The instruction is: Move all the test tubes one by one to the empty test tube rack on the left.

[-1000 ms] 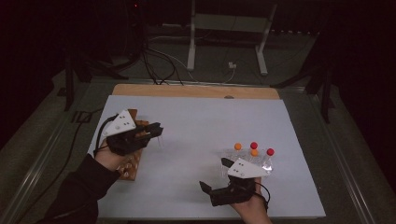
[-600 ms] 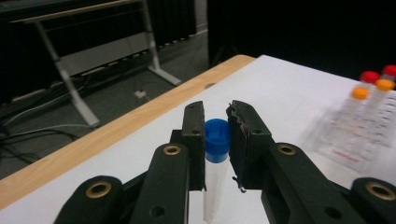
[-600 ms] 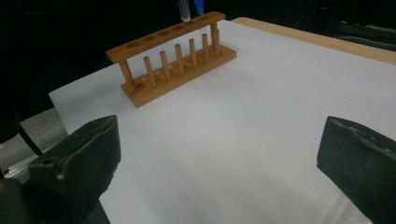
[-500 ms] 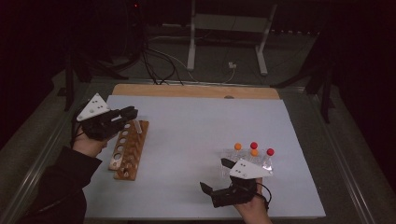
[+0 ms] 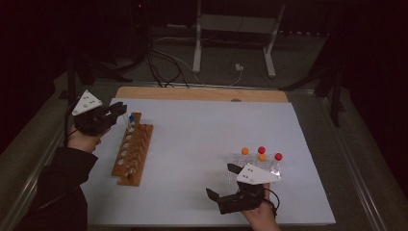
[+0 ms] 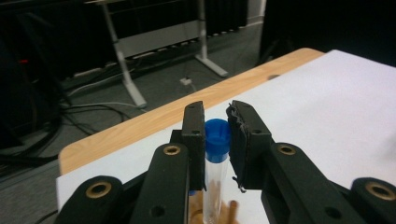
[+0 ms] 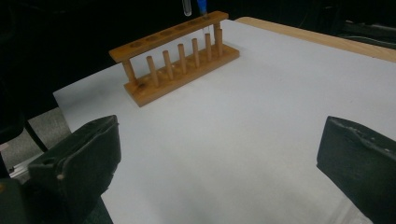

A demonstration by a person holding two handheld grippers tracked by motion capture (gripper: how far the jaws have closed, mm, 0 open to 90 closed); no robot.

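1. The left gripper [image 5: 118, 111] sits at the far left of the table [image 5: 202, 130]. Its jaws are clamped on a clear tube [image 6: 215, 179] with a blue cap [image 6: 217, 138].
2. The tube stands upright, long axis vertical, cap up. The jaws grip it at the cap and just below.
3. The tube's lower end hangs over the far end of the wooden rack [image 5: 132, 149]. Whether it sits in a hole cannot be told.
4. The rack lies with its long axis running near to far along the left side of the table.
5. The right gripper [image 5: 222, 182] rests at the near right, jaws wide apart and empty, pointing left toward the rack.
6. Just beyond it stand four capped tubes [image 5: 261, 154], orange and red caps up.
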